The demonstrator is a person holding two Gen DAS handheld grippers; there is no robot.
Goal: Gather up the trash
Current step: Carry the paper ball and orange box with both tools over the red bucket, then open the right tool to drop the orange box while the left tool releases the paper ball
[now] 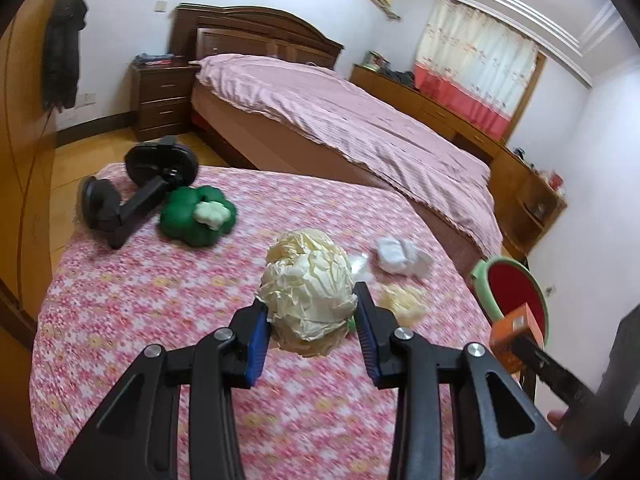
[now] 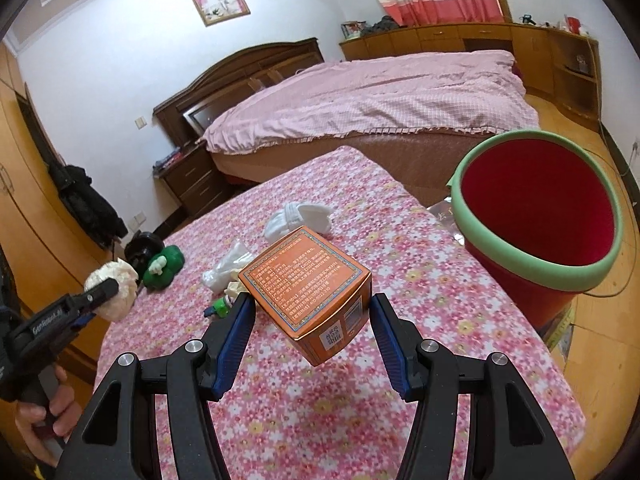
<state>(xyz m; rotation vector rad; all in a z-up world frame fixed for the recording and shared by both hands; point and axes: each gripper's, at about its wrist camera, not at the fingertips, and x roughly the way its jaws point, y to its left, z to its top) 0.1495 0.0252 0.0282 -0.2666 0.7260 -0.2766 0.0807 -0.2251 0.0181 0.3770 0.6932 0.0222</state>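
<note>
My left gripper (image 1: 310,314) is shut on a cream crumpled paper ball (image 1: 308,284), held above the floral-clothed table (image 1: 160,300). My right gripper (image 2: 312,312) is shut on an orange printed box (image 2: 308,284), lifted over the same table. The red bin with a green rim (image 2: 538,216) stands just off the table's right edge. The left gripper with the paper ball (image 2: 114,286) shows at far left in the right wrist view; the orange box (image 1: 516,332) shows at right in the left wrist view. White crumpled tissue (image 1: 404,256), clear plastic wrap (image 2: 226,268) and yellowish scraps (image 1: 404,300) lie on the cloth.
A green pepper-shaped toy (image 1: 196,216) and a black holder (image 1: 136,188) lie at the table's far left. A small green item (image 2: 220,306) sits near the scraps. A bed with a pink cover (image 1: 340,120), a nightstand (image 1: 162,96) and wooden cabinets (image 2: 480,40) stand behind.
</note>
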